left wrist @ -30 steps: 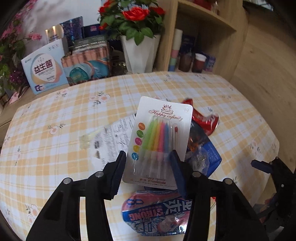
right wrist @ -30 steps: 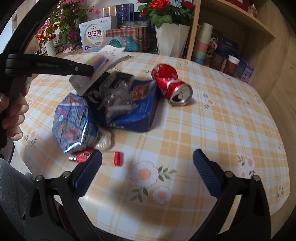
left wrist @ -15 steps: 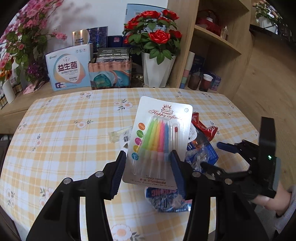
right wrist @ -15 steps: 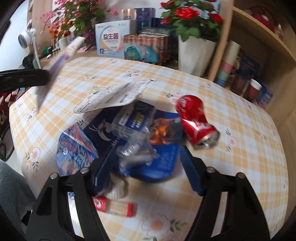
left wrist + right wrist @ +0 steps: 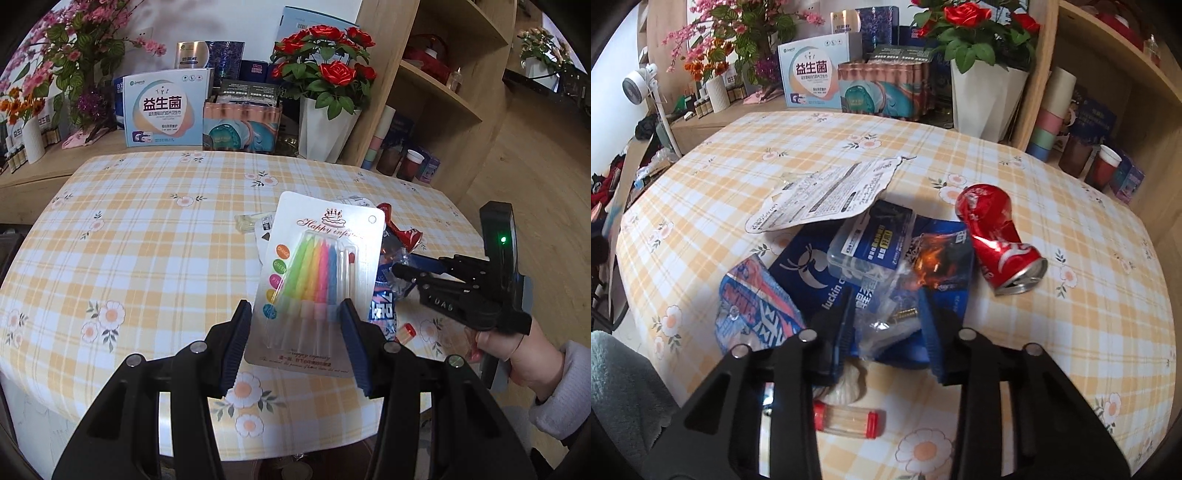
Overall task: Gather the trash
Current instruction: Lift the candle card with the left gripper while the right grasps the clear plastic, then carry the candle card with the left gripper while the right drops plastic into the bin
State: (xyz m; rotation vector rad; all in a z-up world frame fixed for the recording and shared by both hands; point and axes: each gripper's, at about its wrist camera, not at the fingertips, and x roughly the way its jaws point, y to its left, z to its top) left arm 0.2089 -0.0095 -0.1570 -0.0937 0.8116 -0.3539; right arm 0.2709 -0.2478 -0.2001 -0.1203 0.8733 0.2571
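Observation:
My left gripper is shut on a candle blister pack with coloured candles and holds it above the table. My right gripper has closed in around a clear crumpled plastic wrapper lying on a blue paper bag; the pads sit at its two sides. It also shows in the left wrist view. A crushed red can, a torn white paper, a blue-red snack bag and a small red-capped vial lie around.
The table has a checked floral cloth. A white vase of red roses, boxes and a wooden shelf with cups stand behind it. The front table edge is close to both grippers.
My left gripper has pulled back and up with the candle pack. My right gripper has moved down onto the trash pile and its jaws have narrowed around the clear wrapper.

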